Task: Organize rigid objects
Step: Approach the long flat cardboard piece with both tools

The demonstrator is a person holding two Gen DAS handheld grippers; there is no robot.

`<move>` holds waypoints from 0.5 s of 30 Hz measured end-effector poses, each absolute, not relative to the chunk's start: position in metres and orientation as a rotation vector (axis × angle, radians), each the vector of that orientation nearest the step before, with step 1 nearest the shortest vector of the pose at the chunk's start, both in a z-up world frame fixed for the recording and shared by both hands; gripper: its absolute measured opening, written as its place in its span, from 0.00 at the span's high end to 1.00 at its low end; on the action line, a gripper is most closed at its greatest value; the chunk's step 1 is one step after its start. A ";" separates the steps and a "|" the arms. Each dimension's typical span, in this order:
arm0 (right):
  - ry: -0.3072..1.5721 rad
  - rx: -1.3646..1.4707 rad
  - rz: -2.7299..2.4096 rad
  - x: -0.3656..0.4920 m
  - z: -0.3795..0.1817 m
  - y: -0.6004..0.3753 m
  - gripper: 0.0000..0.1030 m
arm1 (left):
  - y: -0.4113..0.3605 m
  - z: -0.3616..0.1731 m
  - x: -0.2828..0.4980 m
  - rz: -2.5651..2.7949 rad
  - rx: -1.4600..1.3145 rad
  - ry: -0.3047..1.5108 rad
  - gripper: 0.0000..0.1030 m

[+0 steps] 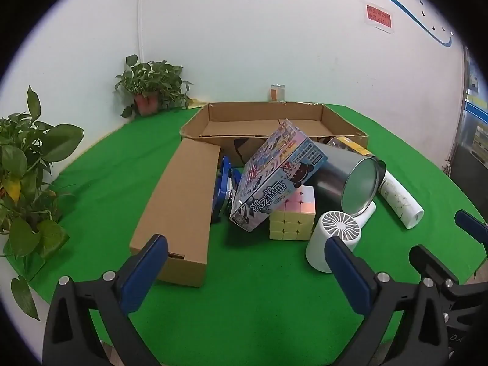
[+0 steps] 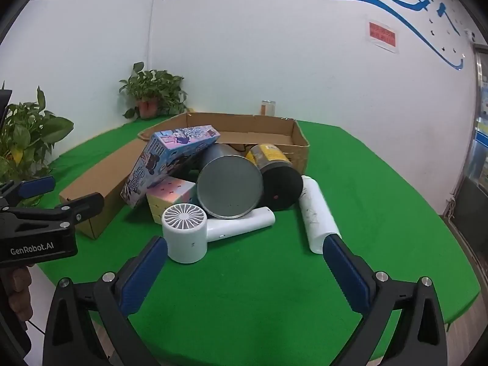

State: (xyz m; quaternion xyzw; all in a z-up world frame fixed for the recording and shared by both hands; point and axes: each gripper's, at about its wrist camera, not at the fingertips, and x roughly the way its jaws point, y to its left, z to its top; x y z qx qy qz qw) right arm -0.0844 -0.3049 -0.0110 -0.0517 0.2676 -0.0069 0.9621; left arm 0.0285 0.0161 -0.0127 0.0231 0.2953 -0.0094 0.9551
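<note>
While the rigid objects lie heaped just before the cardboard tray [image 1: 274,116], both the left gripper [image 1: 245,245] and right gripper [image 2: 245,245] are held tilted downward short of it, jaws spread wide, nothing gripped.

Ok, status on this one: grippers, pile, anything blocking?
Left gripper and right gripper open, empty. Pile untouched; cardboard tray empty. Game box leans on cube; fan nearest.

A green-covered desk [image 1: 259,305] meets a white wall [image 1: 259,45]. At ten o'clock stands a potted plant [image 1: 151,90], another leafy plant [image 1: 29,164] at nine. A small jar [image 1: 277,92] stands at twelve; a red notice [image 1: 379,16] hangs at one.
</note>
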 end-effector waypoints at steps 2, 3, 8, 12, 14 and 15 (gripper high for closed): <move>0.537 -0.094 -0.020 -0.080 -0.012 -0.306 0.00 | 0.012 -0.015 0.031 -0.012 0.058 0.611 0.01; 0.539 -0.087 -0.025 -0.077 -0.013 -0.306 0.00 | 0.008 -0.015 0.032 -0.009 0.065 0.618 0.01; 0.574 -0.053 -0.040 -0.064 -0.020 -0.311 0.00 | 0.009 -0.011 0.033 -0.052 0.025 0.619 0.01; 0.610 -0.058 -0.057 -0.054 -0.027 -0.314 0.00 | 0.004 -0.004 0.037 -0.077 0.019 0.601 0.01; 0.624 -0.058 -0.066 -0.050 -0.029 -0.315 0.00 | 0.004 -0.001 0.039 -0.077 0.026 0.596 0.01; 0.626 -0.059 -0.067 -0.049 -0.029 -0.316 0.00 | 0.003 0.001 0.040 -0.079 0.027 0.596 0.01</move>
